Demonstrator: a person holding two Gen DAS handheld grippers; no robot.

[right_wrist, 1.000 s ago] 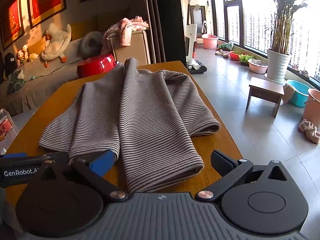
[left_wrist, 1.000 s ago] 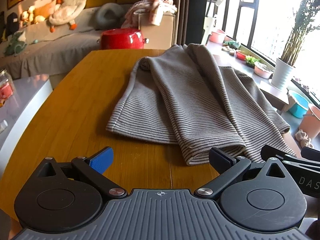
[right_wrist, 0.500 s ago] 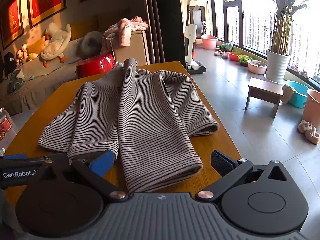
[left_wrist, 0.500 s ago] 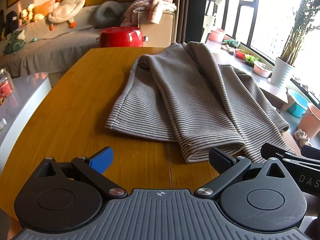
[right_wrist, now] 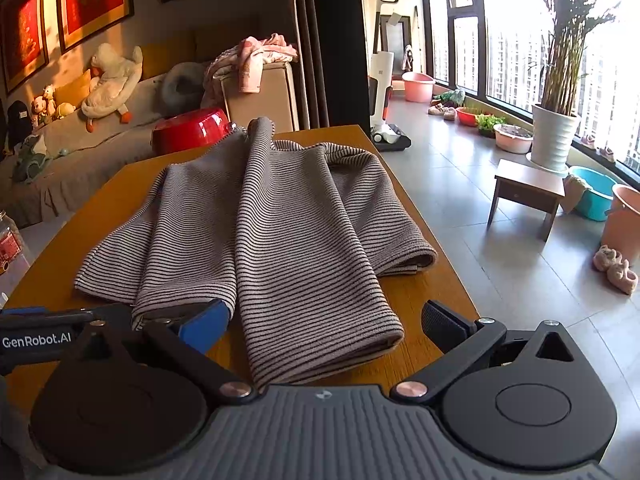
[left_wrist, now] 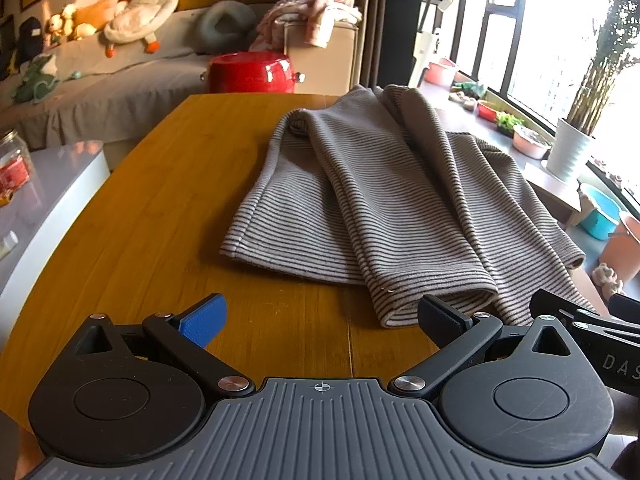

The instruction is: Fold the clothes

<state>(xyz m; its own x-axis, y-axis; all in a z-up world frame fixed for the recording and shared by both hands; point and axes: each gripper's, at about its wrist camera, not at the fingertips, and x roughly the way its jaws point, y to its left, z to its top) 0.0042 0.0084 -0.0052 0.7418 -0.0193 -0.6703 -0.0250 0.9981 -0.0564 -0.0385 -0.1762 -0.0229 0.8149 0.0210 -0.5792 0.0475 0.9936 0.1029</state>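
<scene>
A grey striped garment (left_wrist: 380, 204) lies on the wooden table (left_wrist: 168, 208) with both sleeves folded inward and pointing toward me; the right wrist view shows the garment (right_wrist: 272, 220) along its length. My left gripper (left_wrist: 322, 318) is open just short of the near hem, its black fingertip close to the left sleeve's cuff. My right gripper (right_wrist: 322, 320) is open over the near end of the right sleeve cuff (right_wrist: 340, 344), which lies between its fingers untouched. Each gripper's body shows at the edge of the other's view.
A red pot (left_wrist: 250, 72) stands beyond the table's far edge, before a sofa with plush toys (left_wrist: 136, 20). A white counter with a jar (left_wrist: 14, 168) is at the left. To the right are floor, a small stool (right_wrist: 528, 192), basins and a potted plant (right_wrist: 556, 136).
Both grippers have drifted slightly; the garment sits a little farther away in the left wrist view. The garment itself has not moved, and both grippers stay open.
</scene>
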